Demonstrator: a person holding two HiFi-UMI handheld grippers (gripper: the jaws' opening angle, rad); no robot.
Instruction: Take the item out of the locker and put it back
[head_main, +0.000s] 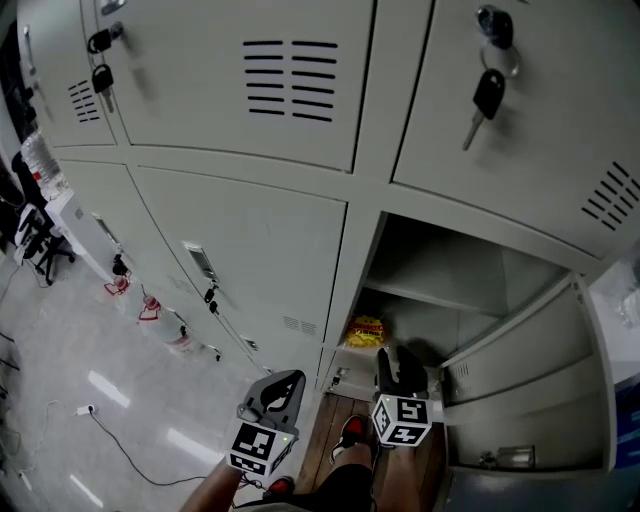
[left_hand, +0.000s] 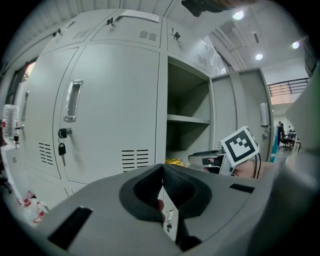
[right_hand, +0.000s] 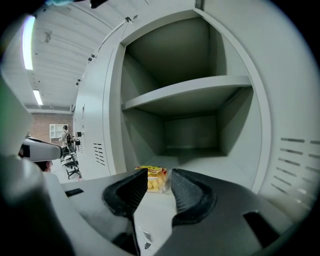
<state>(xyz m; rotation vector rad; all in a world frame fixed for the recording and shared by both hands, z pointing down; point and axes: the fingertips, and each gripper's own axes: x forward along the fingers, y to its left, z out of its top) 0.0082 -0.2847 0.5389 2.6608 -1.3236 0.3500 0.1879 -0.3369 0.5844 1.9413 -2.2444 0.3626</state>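
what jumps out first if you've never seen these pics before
The one open locker stands out among the shut grey doors, low on the right of the head view, with a yellow snack bag lying on its floor under the shelf. The right gripper points into it with jaws apart, the bag lying beyond them. The left gripper, jaws together, hangs beside it on the left.

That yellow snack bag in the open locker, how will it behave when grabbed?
The snack bag looks like thin film around loose pieces, so probably floppy and light. A hard squeeze might crush the pieces.
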